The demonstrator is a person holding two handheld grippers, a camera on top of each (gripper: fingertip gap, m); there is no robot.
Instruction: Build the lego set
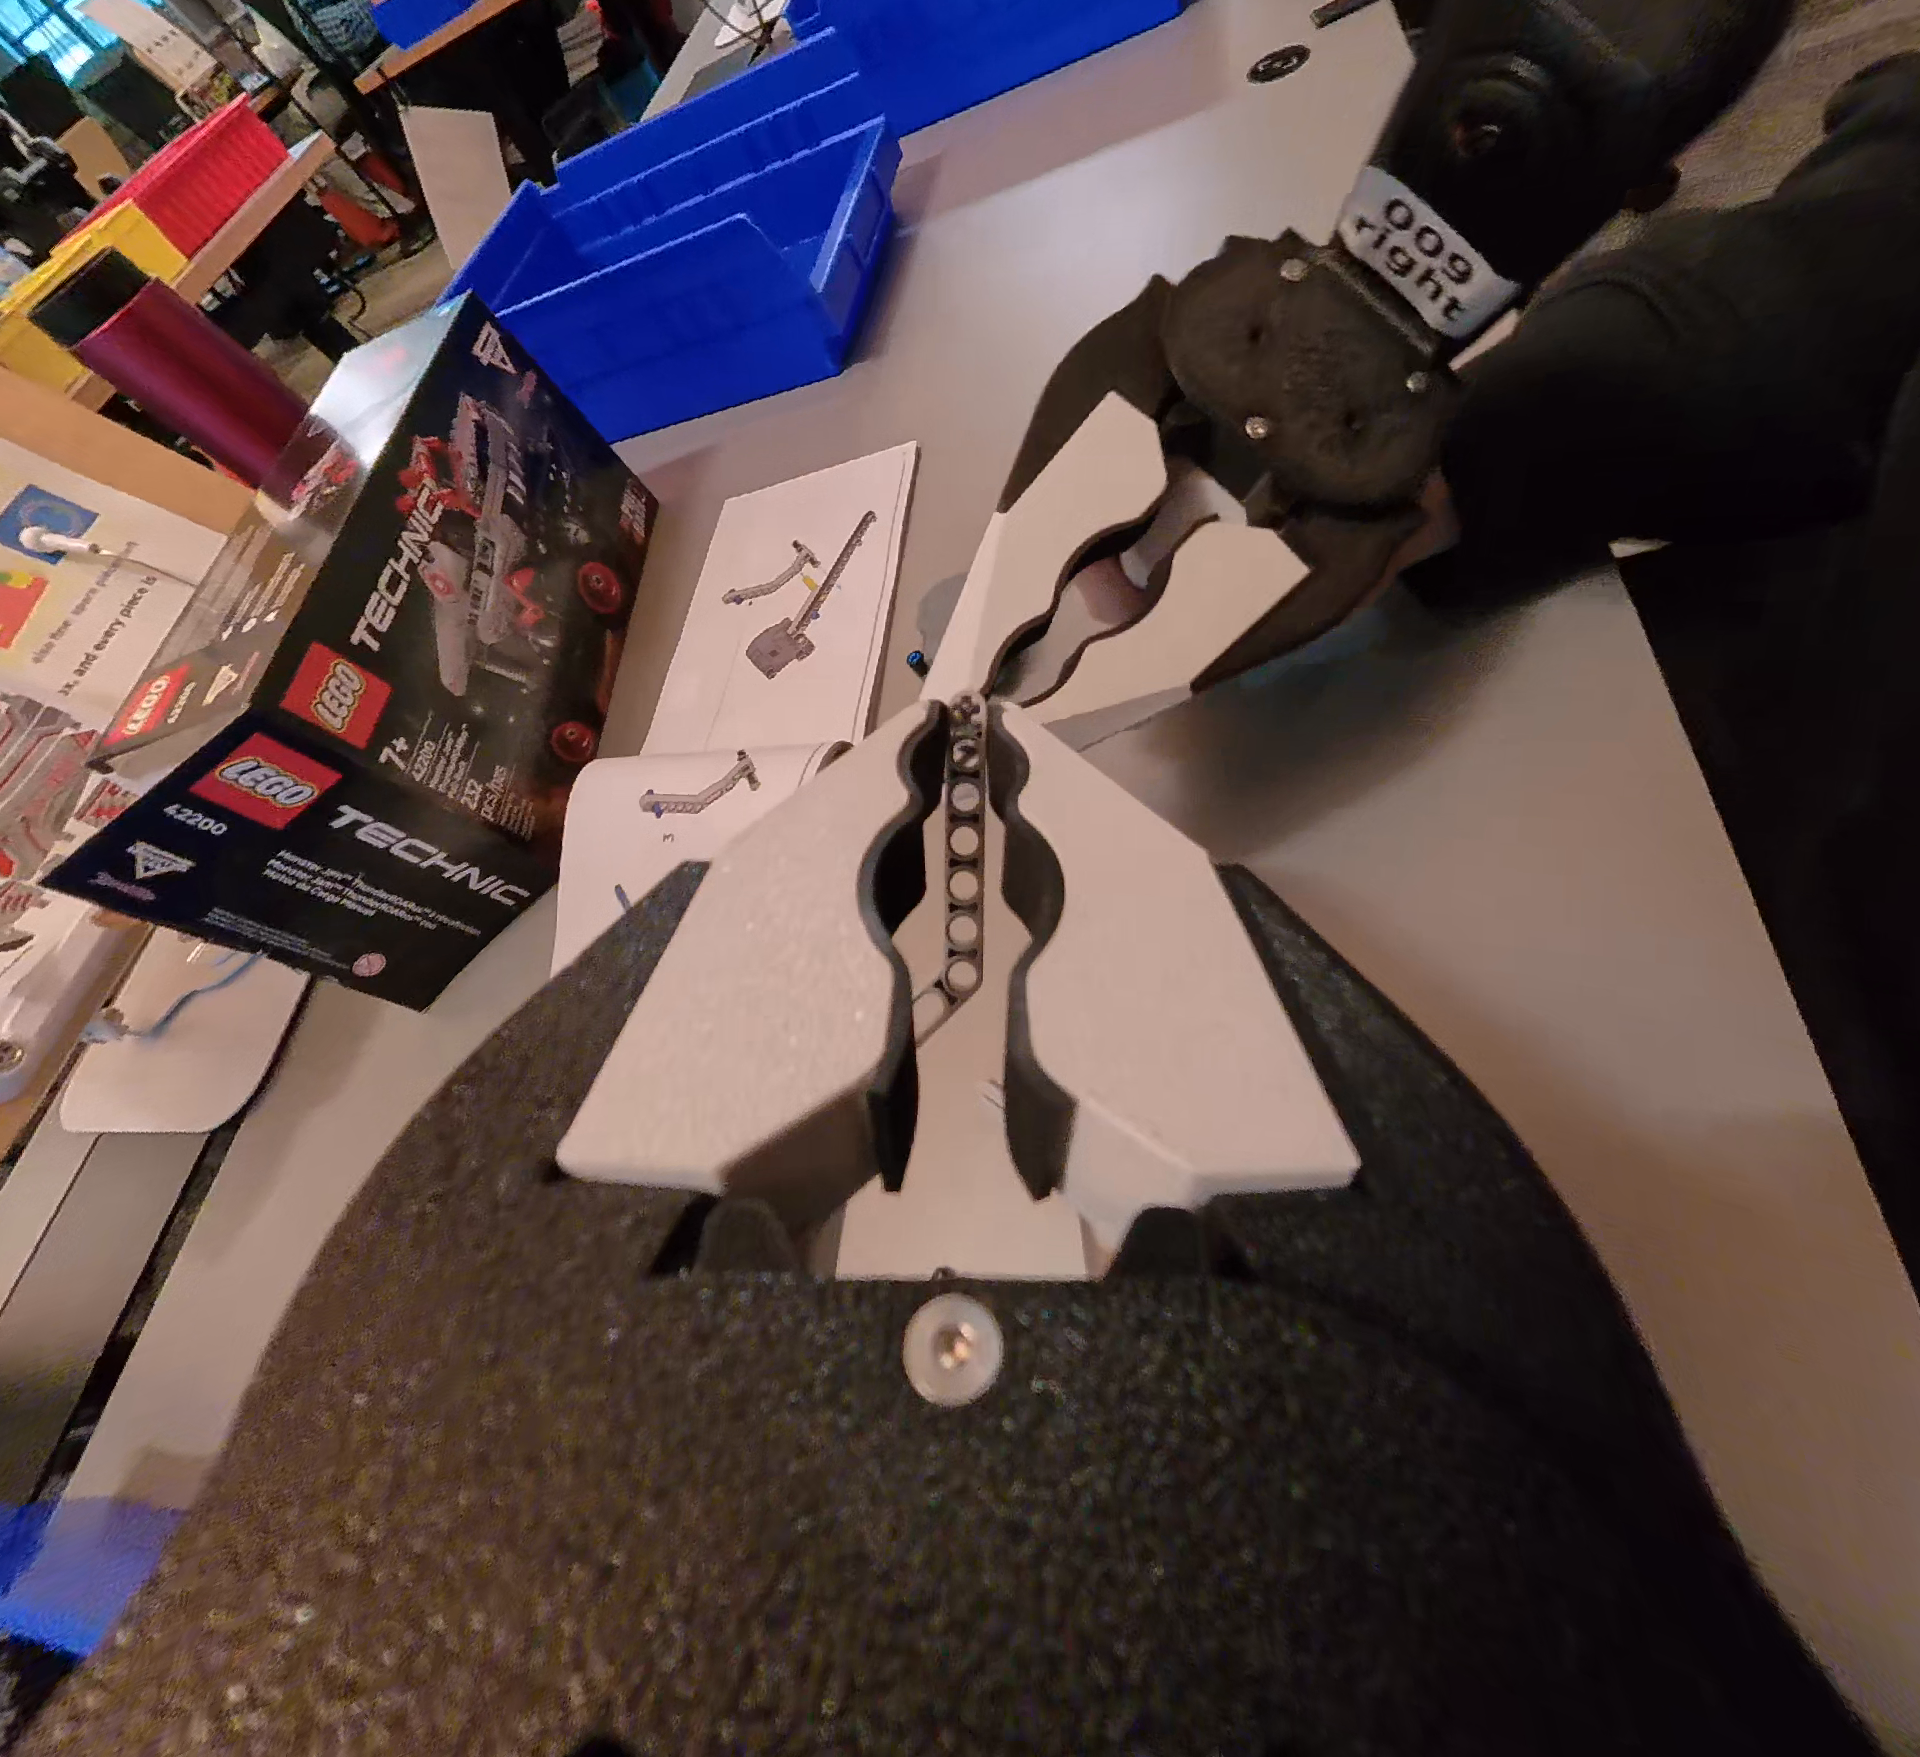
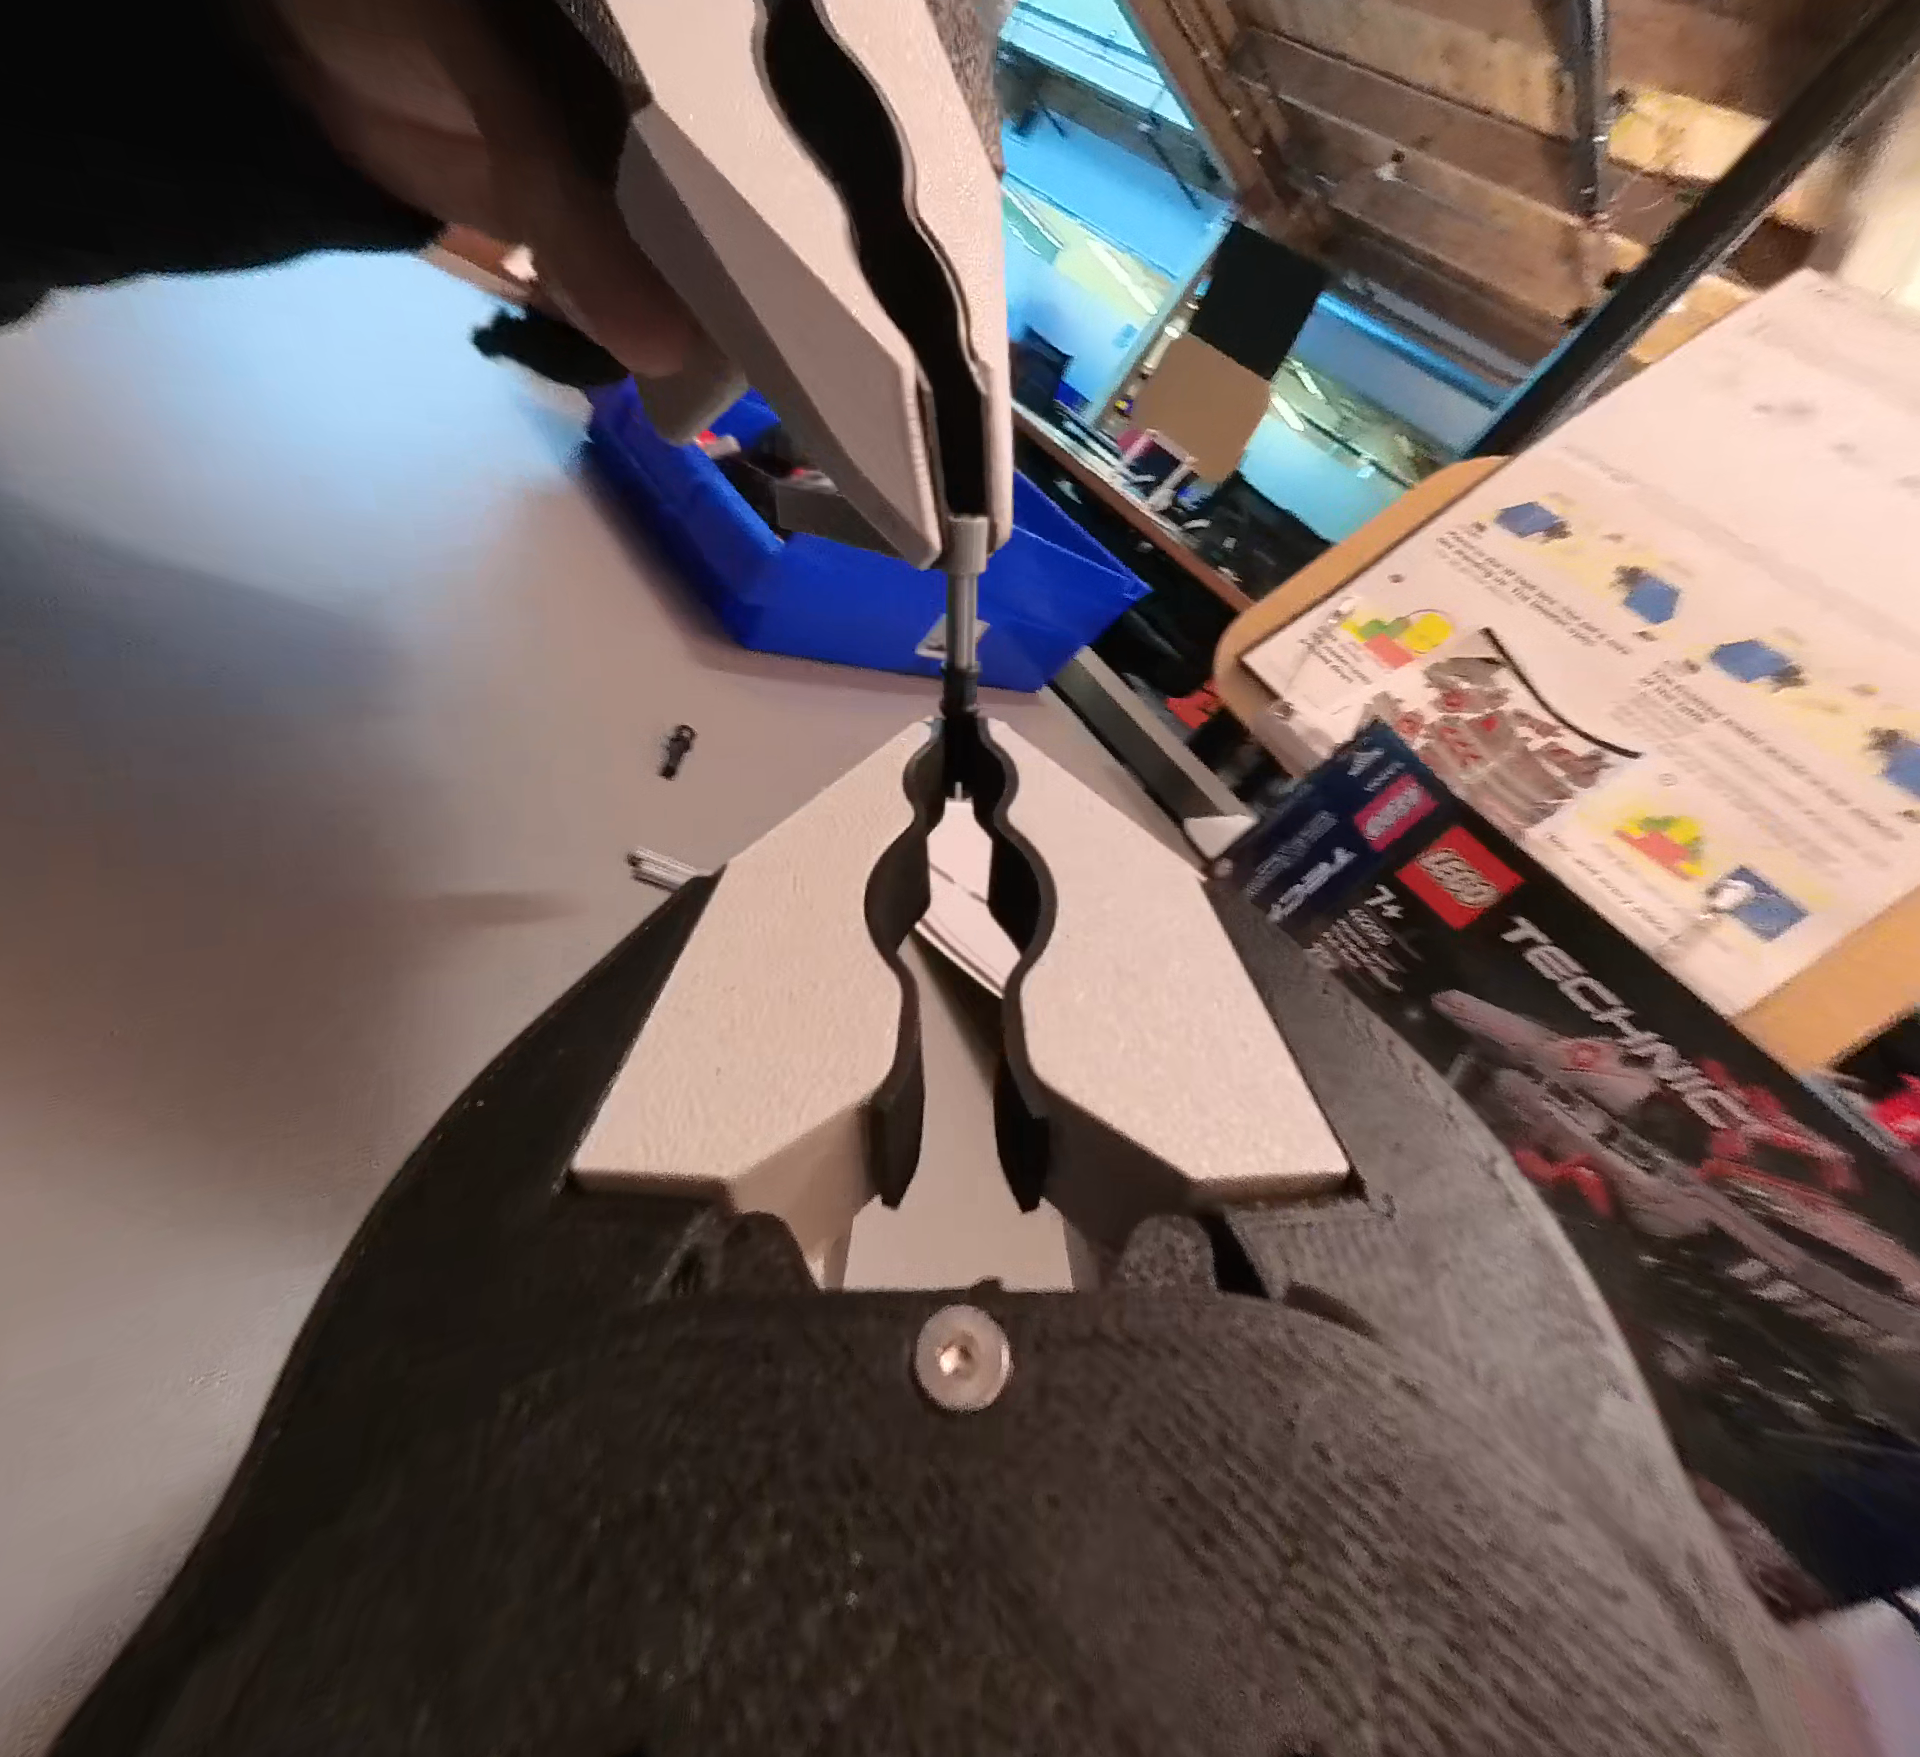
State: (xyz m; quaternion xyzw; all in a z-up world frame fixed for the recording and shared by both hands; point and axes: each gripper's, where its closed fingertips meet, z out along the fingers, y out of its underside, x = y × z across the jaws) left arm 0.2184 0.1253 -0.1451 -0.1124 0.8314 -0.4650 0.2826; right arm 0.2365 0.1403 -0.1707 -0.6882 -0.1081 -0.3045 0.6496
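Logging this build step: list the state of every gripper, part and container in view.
Left gripper: shut on grey holed beam.
Grey holed beam: clamped lengthwise, tip protruding.
Right gripper: shut on small black pin.
Small black pin: at beam's tip.
White instruction booklet: open, flat.
Black set box: standing on the table.

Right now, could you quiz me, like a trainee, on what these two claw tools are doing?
1. True or false: the left gripper holds a grey beam with holes.
2. What does the right gripper pinch? A) a small black pin B) a red wheel C) nothing
3. Fill in: the open instruction booklet lies between the grippers and the set's ____.

Key: 1 true; 2 A; 3 box.
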